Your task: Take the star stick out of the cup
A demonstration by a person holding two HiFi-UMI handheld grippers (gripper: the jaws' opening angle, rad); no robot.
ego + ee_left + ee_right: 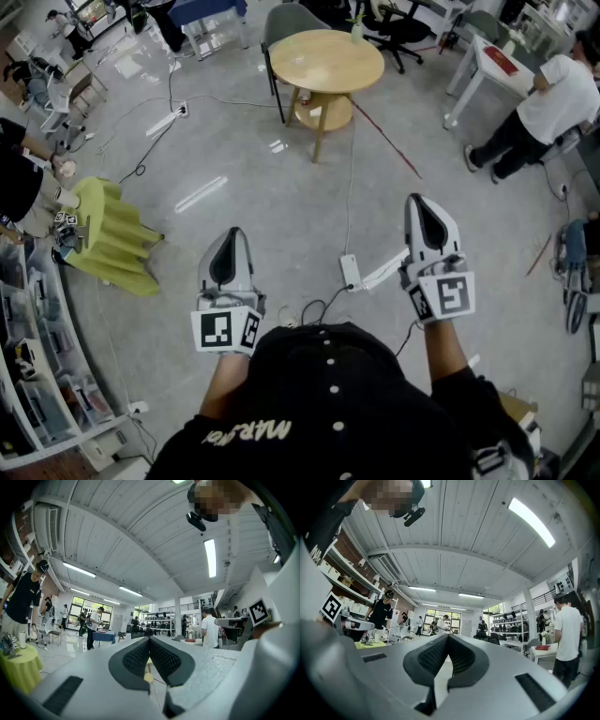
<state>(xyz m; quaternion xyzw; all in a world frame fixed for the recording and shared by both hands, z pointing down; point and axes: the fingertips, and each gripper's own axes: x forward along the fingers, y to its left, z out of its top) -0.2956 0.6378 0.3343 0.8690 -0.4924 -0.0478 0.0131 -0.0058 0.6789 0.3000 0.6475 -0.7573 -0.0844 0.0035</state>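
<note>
A round wooden table [323, 58] stands a few steps ahead across the floor. At its far edge is a small cup with something green sticking out of it [356, 28], too small to make out as the star stick. My left gripper [228, 246] and right gripper [424, 211] are held low in front of my body, far from that table. Both point forward and upward. In the left gripper view the left gripper [149, 639] has its jaws pressed together with nothing between them. The right gripper [448, 637] looks the same in its own view.
A power strip [351, 272] and cables lie on the grey floor just ahead. A yellow-green covered table [112, 234] stands at the left, a white table [497, 61] and a person in a white shirt [553, 103] at the right. Shelves line the left wall.
</note>
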